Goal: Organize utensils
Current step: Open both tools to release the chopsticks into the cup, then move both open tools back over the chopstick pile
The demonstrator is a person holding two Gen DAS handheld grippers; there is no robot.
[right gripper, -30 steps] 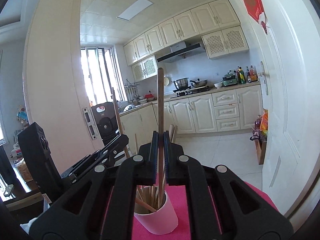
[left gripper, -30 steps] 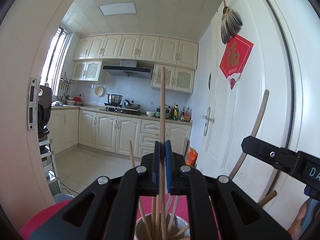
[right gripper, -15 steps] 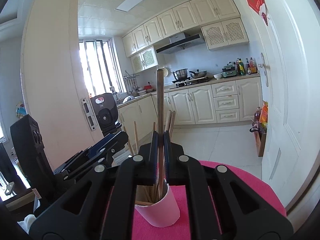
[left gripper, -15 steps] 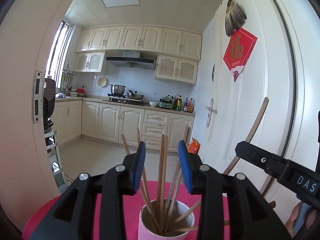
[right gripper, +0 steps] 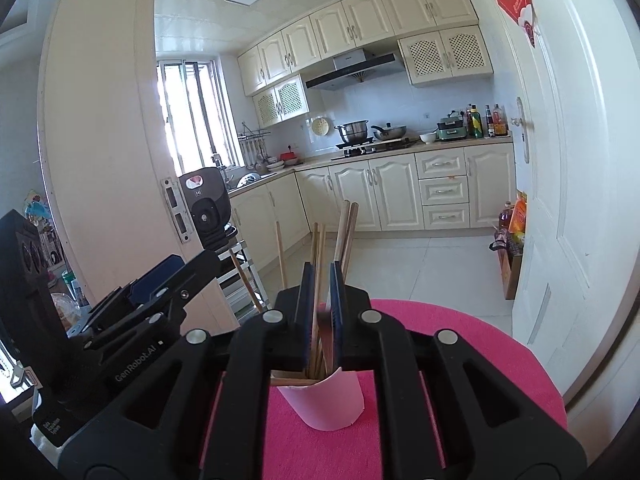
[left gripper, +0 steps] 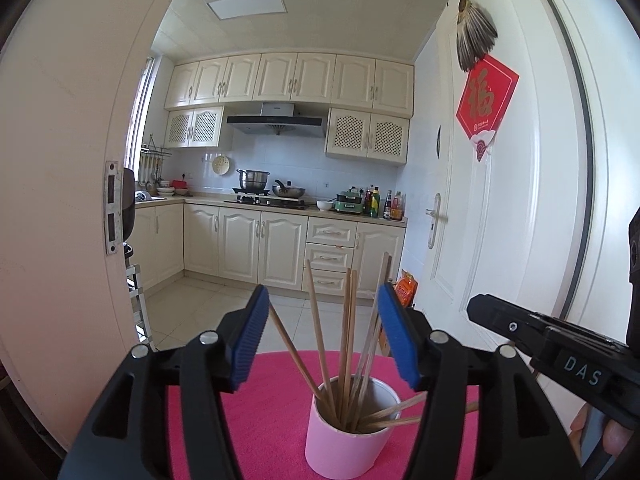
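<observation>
- We recorded a round table covered by a pink mat [left gripper: 276, 392], standing in a doorway that opened onto a kitchen with cream cabinets [left gripper: 256, 244].
- At far left we saw a door edge with a metal latch plate [left gripper: 113, 208]; past it, a window [right gripper: 192, 116] lit the counter.
- A stove with a steel pot [left gripper: 253, 178] and a pan sat at the back, bottles [left gripper: 382, 204] farther right.
- At right we noted a white door [left gripper: 492, 208] bearing a red paper sign [left gripper: 486, 100].
- The left gripper [left gripper: 320, 338] was released, its blue pads [left gripper: 250, 338] spread wide on either side of the chopsticks [left gripper: 346, 340], touching none.
- The chopsticks stood bundled in a pink cup [left gripper: 344, 448] on the mat, some leaning right.
- The right gripper [right gripper: 320, 300] sat directly above the cup, partly blocking it; its jaws had a narrow gap, and we could not tell whether they clamped a stick.
</observation>
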